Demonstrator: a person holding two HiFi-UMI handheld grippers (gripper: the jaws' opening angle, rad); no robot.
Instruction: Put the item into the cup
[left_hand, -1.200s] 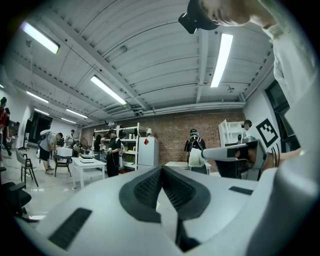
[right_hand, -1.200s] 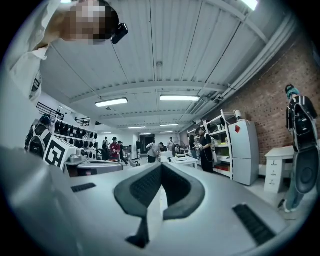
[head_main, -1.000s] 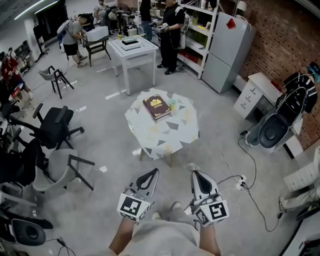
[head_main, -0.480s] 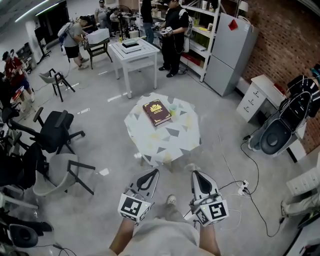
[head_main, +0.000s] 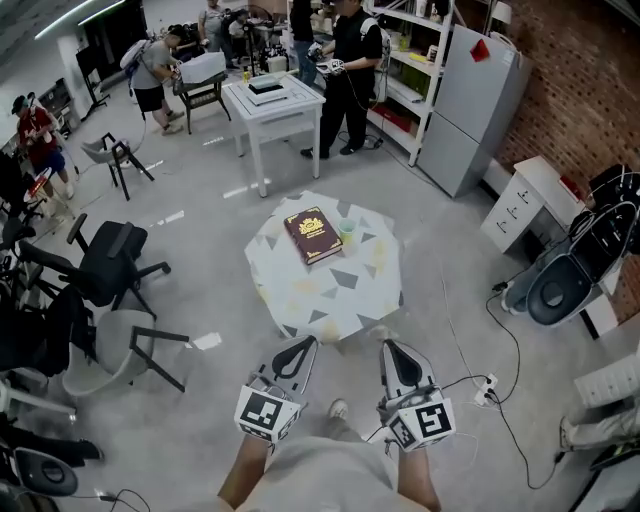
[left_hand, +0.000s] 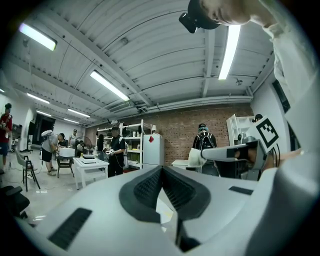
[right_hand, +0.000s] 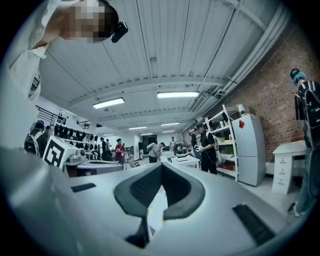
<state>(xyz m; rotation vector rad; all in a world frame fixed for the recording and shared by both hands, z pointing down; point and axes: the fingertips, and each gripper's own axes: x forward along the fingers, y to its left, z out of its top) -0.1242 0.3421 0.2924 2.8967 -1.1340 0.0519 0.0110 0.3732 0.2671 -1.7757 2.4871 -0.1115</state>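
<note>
— Where is the cup?

— The cup (head_main: 346, 235) stands upright on the bench (head_main: 330, 290), the small one under a pale cloth with grey triangles, out in the middle of the floor (head_main: 200, 290). It is at the far right part of the top, just beside a dark red book (head_main: 313, 235) that lies flat, on the book's right.

— And the item that goes in it?

— I cannot tell which it is. From the head view I make out only the cup and the book on that cloth, and the cup is too small to see into.

— What are the grippers doing?

— Both are held low in front of the person, side by side and apart, pointing toward the bench but well short of it. The left gripper (head_main: 298, 350) has its jaws together: in its own view the two dark pads meet at the tip, with nothing between them. The right gripper (head_main: 392, 350) is the same, closed at the tip and holding nothing.

— Anything near them?

— A cable (head_main: 480, 370) runs over the floor to the right of the right gripper. On the left are a grey chair (head_main: 120, 345) and, further off, a black chair (head_main: 110, 255).

— And beyond the bench?

— A white bench (head_main: 270, 100) with a person in black (head_main: 350, 70) standing at its right, and a grey fridge (head_main: 468, 110) against the brick wall.
</note>
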